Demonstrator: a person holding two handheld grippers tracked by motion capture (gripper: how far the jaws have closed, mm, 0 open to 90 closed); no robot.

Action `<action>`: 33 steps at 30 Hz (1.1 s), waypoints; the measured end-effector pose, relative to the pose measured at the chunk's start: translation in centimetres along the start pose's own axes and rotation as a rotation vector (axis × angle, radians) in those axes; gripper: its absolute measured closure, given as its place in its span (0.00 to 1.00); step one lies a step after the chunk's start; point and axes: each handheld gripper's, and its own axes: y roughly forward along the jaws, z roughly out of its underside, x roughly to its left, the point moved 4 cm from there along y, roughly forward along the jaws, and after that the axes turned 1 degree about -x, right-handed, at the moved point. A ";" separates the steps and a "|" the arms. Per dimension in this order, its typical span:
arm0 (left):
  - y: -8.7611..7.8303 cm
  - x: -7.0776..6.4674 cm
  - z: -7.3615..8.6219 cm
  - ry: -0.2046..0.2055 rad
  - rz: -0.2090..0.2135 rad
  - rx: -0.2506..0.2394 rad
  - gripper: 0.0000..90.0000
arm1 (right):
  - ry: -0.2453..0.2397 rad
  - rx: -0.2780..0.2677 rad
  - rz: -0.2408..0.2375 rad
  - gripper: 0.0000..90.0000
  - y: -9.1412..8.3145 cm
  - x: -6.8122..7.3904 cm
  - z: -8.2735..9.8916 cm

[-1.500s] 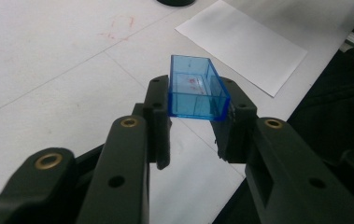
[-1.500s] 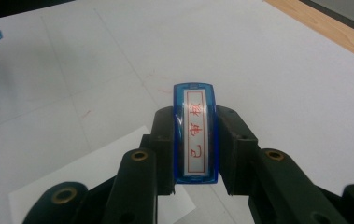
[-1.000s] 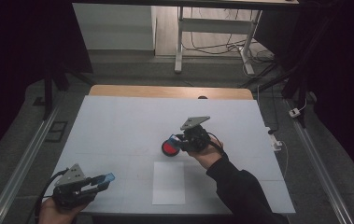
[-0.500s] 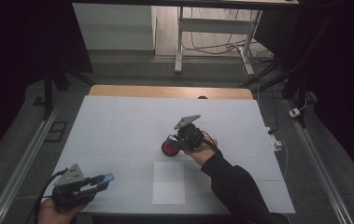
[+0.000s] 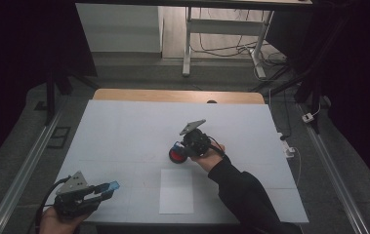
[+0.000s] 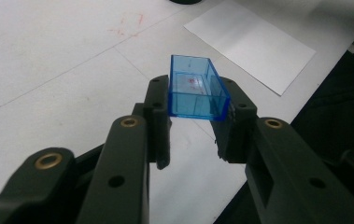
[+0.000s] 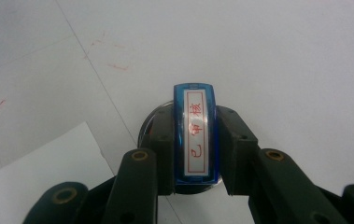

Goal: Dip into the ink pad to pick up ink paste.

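White table; right tool view reveals stamp with red lettering

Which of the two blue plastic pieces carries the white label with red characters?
The stamp clamped in the right gripper, over the red ink pad. The piece in the left gripper is a clear blue cap, hollow and unlabelled.

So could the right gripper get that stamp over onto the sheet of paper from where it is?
Probably yes. The right gripper holds the stamp at the ink pad, and the sheet of paper lies bare just beside it. The left gripper sits off to the side.
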 end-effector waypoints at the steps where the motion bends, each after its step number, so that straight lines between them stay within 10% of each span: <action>1: 0.0 0.0 0.0 0.000 0.000 0.000 0.76 | 0.000 0.000 0.000 0.78 0.0 0.0 0.0; 19: 0.1 0.0 0.0 0.004 0.002 0.006 0.76 | 0.083 -0.017 -0.016 0.78 0.6 -0.4 0.0; 33: 0.1 0.0 0.0 0.007 0.006 0.010 0.76 | -0.005 -0.003 0.052 0.78 0.7 0.7 -0.2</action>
